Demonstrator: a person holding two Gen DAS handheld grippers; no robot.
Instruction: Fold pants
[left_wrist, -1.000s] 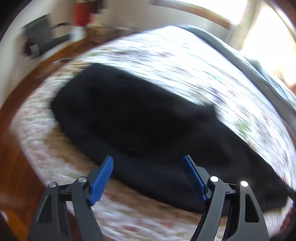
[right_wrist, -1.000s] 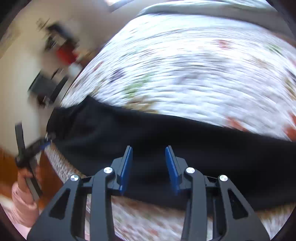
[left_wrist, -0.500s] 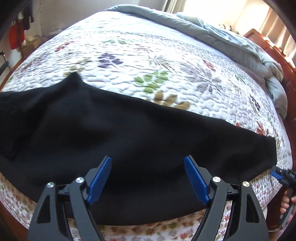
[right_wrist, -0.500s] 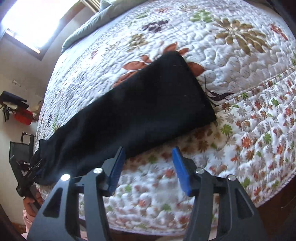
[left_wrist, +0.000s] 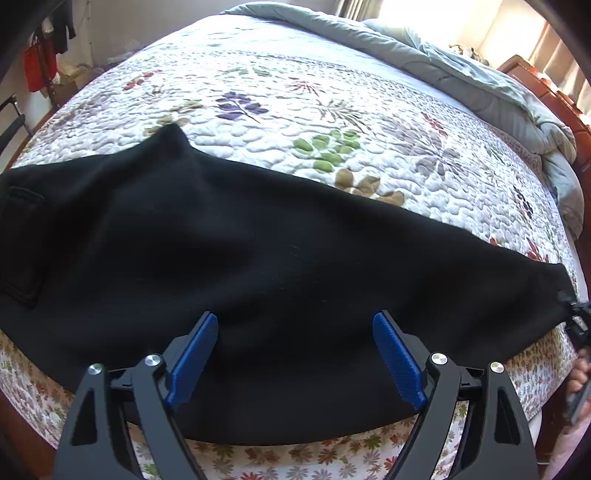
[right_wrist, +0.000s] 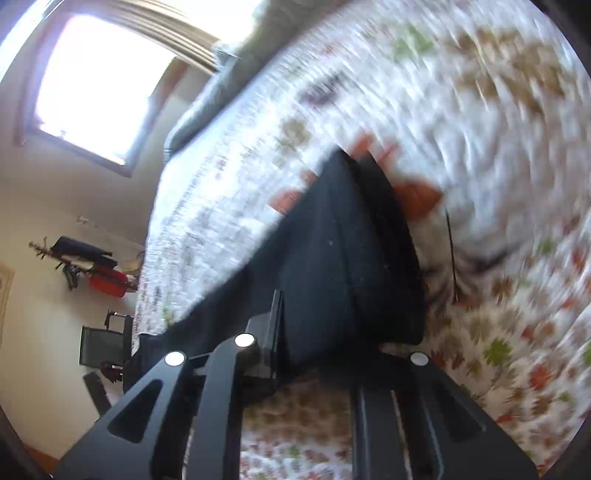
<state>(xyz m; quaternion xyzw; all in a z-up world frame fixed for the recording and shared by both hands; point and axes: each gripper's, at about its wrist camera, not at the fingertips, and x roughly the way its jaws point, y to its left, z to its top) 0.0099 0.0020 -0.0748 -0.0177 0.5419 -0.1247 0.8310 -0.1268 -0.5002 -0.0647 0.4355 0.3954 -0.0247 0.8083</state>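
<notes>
Bed (left_wrist: 369, 122): large; covered by a white quilted bedspread with a pebbled stitch texture and printed leaves and flowers in purple, green, tan and red; a band of small autumn-coloured leaves ran along the near edge.

Duvet (left_wrist: 461, 74): grey-blue, soft, rumpled; bunched along the far side of the bed, against a reddish wooden frame.

Pants (left_wrist: 258, 258): black, matte, fleece-like cloth; laid lengthwise along the near edge of the bed as a long tapering shape, waist end with a stitched patch pocket at the left of the left wrist view, leg end narrowing to the right. In the right wrist view the leg cuffs (right_wrist: 369, 240) appeared as stacked layers with squared ends; that view was heavily blurred.

Left gripper (left_wrist: 295, 354): black frame, blue ribbed pads; jaws wide and opening, poised over the middle of the pants, with cloth lying below the gap; the pads did not press on it.

Right gripper (right_wrist: 277, 325): black; jaws drawing together to a narrow slit at the near edge of the leg end; cloth appeared pinched between them, though blur left the contact uncertain.

Window (right_wrist: 99, 85): bright, wood-framed.

Coat rack (right_wrist: 85, 266): on the wall, bearing dark items and a red bag.

Chair (right_wrist: 103, 343): black, beside the bed.

Hand (left_wrist: 578, 373): partly seen at the right edge, a pink sleeve below.
</notes>
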